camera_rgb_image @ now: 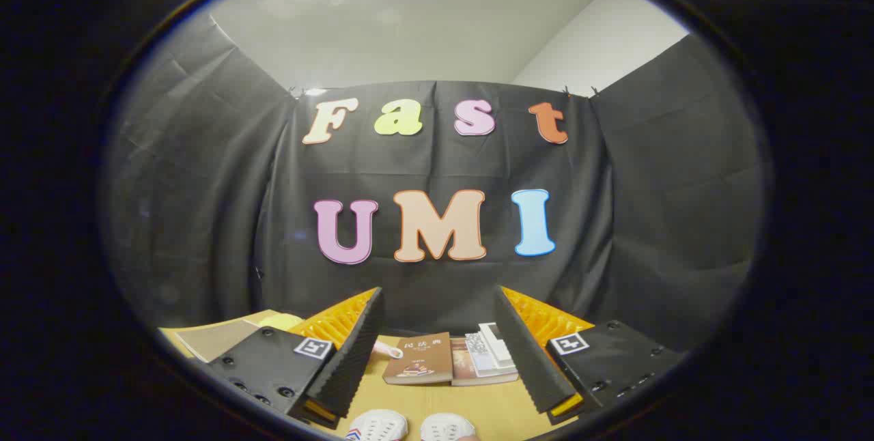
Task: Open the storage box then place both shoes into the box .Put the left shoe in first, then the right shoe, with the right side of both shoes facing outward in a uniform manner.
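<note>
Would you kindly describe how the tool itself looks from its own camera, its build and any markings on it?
The tool has two long wedge-shaped fingers with ribbed inner faces, spread apart. Each is backed by a ridged plate and sits on a flat black mount with screw holes. Each mount bears a small square black-and-white marker. No cable shows.

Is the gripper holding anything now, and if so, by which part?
Nothing is held. The gripper is open, with only air between its fingers; the two shoes lie on the table below.
</note>
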`<state>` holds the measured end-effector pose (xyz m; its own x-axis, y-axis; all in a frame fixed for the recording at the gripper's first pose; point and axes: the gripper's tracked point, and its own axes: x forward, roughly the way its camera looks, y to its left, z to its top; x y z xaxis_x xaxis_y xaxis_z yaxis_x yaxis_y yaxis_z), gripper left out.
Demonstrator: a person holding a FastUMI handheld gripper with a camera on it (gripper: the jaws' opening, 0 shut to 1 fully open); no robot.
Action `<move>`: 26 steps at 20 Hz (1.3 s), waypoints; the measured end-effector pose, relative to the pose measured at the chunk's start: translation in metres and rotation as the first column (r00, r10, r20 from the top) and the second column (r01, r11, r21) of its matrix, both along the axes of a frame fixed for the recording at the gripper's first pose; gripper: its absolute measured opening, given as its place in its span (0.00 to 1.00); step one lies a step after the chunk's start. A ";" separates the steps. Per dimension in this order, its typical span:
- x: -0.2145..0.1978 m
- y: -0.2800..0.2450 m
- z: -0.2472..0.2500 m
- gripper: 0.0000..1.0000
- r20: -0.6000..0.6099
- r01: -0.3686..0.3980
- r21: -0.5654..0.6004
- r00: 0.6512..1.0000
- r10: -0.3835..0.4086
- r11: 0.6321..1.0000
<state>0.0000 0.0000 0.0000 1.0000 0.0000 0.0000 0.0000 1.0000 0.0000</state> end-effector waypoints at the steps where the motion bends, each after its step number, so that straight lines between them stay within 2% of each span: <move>1: -0.001 0.000 0.000 0.99 -0.001 -0.002 0.000 1.000 0.002 1.000; 26: -0.010 0.005 0.006 0.99 0.008 -0.023 0.016 1.000 0.023 1.000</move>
<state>-0.0097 0.0046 0.0057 0.9997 0.0226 0.0082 -0.0227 0.9996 0.0159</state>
